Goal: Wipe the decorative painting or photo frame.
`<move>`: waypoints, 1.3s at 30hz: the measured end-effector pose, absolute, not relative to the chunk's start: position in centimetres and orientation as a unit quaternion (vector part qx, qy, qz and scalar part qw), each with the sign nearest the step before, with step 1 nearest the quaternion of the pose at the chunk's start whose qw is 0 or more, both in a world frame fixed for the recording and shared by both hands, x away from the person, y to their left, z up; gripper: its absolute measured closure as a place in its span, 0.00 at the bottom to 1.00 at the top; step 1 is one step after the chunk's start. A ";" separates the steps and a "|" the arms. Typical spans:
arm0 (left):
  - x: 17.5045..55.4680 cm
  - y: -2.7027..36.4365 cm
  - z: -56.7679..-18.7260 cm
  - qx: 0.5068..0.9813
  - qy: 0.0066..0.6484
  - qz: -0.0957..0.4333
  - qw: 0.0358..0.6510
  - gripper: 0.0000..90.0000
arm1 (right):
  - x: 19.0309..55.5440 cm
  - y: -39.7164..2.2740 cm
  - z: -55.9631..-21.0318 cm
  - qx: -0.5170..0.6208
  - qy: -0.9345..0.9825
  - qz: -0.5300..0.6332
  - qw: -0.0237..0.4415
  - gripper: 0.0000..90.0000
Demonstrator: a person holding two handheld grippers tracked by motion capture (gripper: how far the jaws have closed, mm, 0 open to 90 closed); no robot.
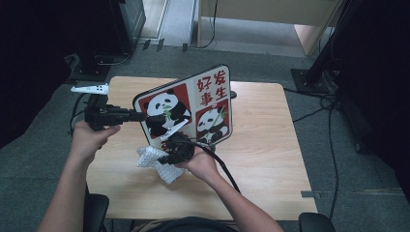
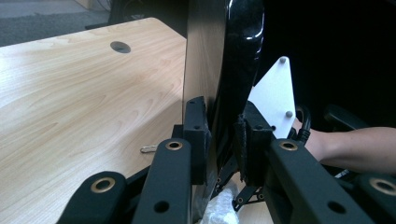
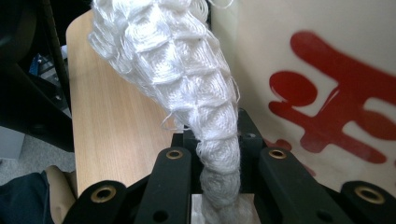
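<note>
A tray (image 1: 203, 101) printed with pandas and red characters stands tilted on edge above the wooden table (image 1: 270, 145). My left gripper (image 1: 137, 116) is shut on its left rim; in the left gripper view both pads (image 2: 196, 135) press on the tray's glossy dark edge (image 2: 238, 51). My right gripper (image 1: 166, 157) is in front of the tray's lower part, shut on a white knitted cloth (image 1: 152, 160). In the right gripper view the cloth (image 3: 182, 70) rises bunched from between the jaws (image 3: 218, 140), beside the tray's cream face (image 3: 327, 60) with red print.
A round cable hole (image 2: 120, 46) lies in the tabletop, and a small metal clip (image 2: 148, 149) rests on the wood near the tray's foot. Dark equipment stands (image 1: 106, 29) rise on the grey carpet beyond the table's far corners. Cables run along the floor at right.
</note>
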State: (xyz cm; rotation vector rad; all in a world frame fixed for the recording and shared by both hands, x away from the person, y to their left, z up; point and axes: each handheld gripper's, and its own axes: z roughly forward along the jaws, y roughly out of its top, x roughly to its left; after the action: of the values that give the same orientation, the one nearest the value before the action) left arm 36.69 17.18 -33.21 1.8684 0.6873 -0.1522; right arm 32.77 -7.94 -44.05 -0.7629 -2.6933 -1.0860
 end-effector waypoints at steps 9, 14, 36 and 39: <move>36.7 17.2 -33.2 0.787 0.289 -0.065 0.542 0.85 | 32.3 -8.1 -45.5 -0.258 -0.894 -0.357 0.075 0.89; 36.7 17.2 -33.2 0.787 0.290 -0.065 0.542 0.85 | 32.2 -8.5 -46.2 -0.259 -0.897 -0.350 0.077 0.89; 36.8 17.3 -33.4 0.784 0.290 -0.070 0.544 0.85 | 31.9 -10.5 -43.0 -0.241 -0.896 -0.365 0.078 0.89; 36.8 17.3 -33.4 0.785 0.291 -0.068 0.543 0.85 | 31.8 -10.9 -41.7 -0.235 -0.897 -0.367 0.073 0.89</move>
State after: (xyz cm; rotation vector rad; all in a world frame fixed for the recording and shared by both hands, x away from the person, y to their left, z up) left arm 36.77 17.25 -33.38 1.8634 0.6913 -0.1613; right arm 31.79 -10.87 -41.75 -0.7055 -2.6950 -1.1031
